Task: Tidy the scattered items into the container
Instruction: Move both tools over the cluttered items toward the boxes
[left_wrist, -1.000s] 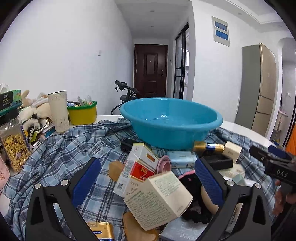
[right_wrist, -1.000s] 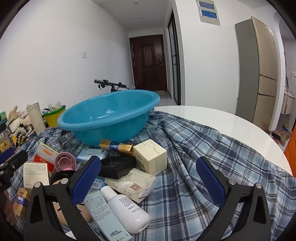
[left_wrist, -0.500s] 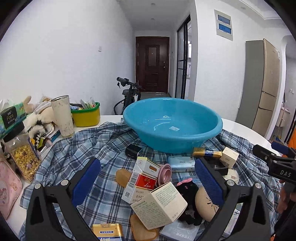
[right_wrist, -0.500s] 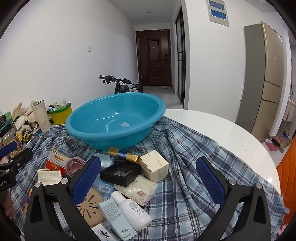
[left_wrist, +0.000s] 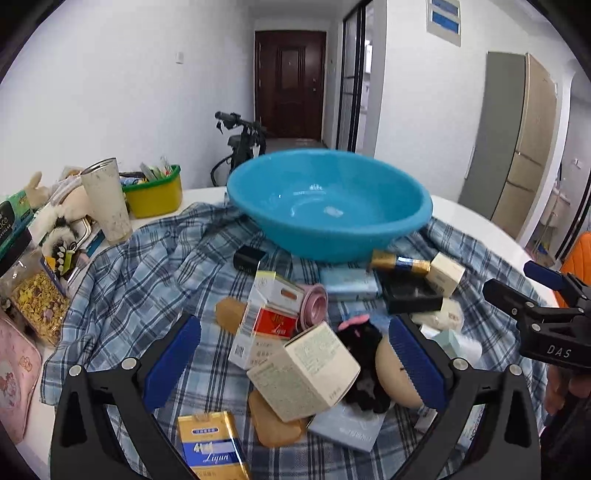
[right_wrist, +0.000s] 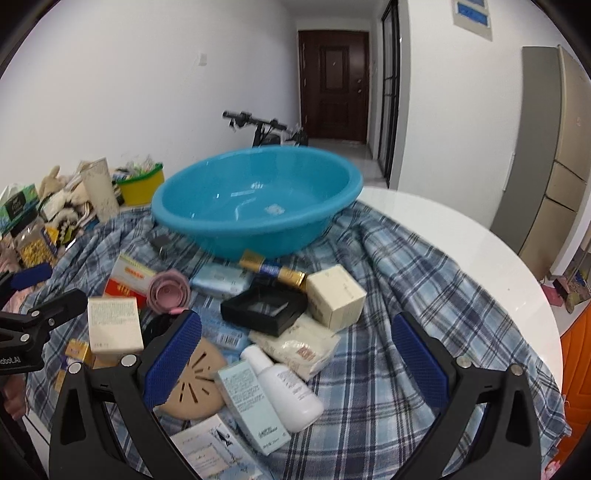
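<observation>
basin (left_wrist: 328, 206) lower in view, both grippers higher than before

**Left wrist view: items scattered, basin empty**

Left gripper (left_wrist: 295, 360) is spread wide above a cream box (left_wrist: 304, 371) and holds nothing. Blue basin (left_wrist: 328, 203) sits empty on the plaid cloth (left_wrist: 147, 277). Right gripper (left_wrist: 532, 291) is visible at the right edge; its jaw state is indeterminate.
</observation>
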